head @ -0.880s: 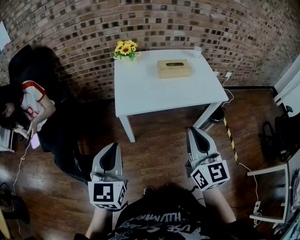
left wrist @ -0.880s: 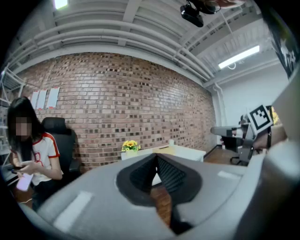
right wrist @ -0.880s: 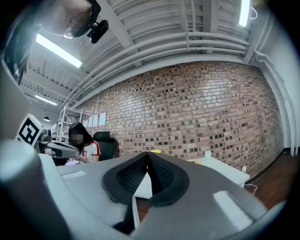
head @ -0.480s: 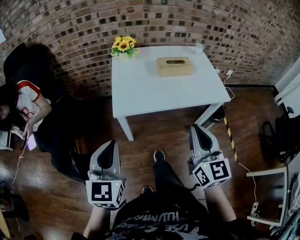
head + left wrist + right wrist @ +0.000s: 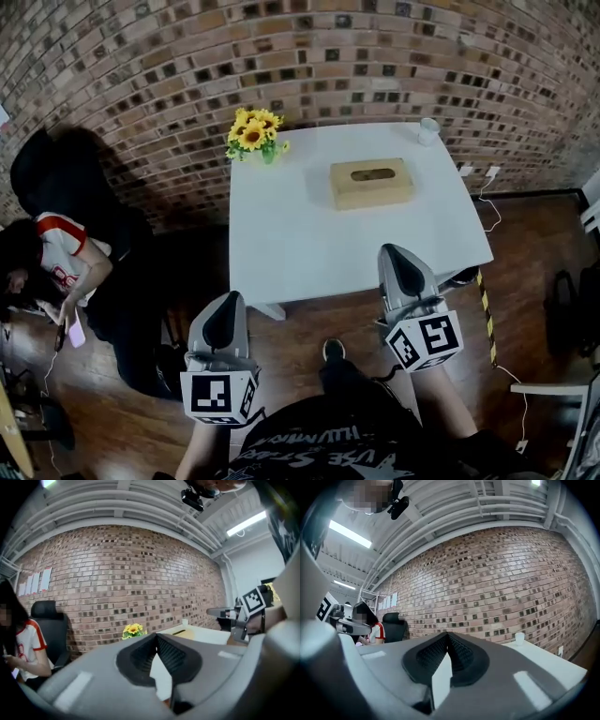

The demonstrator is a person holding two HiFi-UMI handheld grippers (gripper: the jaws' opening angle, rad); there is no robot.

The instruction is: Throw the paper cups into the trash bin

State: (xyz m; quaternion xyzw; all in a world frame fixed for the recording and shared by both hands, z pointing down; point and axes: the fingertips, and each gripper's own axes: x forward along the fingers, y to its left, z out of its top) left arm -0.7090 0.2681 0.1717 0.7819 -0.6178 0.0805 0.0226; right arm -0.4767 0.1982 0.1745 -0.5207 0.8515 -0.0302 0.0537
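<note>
The paper cup (image 5: 429,130) stands on the far right corner of the desk (image 5: 309,234), close to the brick wall. It looks upright, so its long side runs up and down and its open mouth points at the ceiling, though it is small and far off. The right hand-held gripper (image 5: 398,262) is over the near right edge of the desk. It is clenched with nothing in it. From there the cup lies straight ahead, across the desk and a bit to the right. The left hand-held gripper (image 5: 226,309) is also clenched and empty, just short of the desk's near left corner, so it is farther from the cup. The right one should go. No trash bin shows clearly near the desk.
</note>
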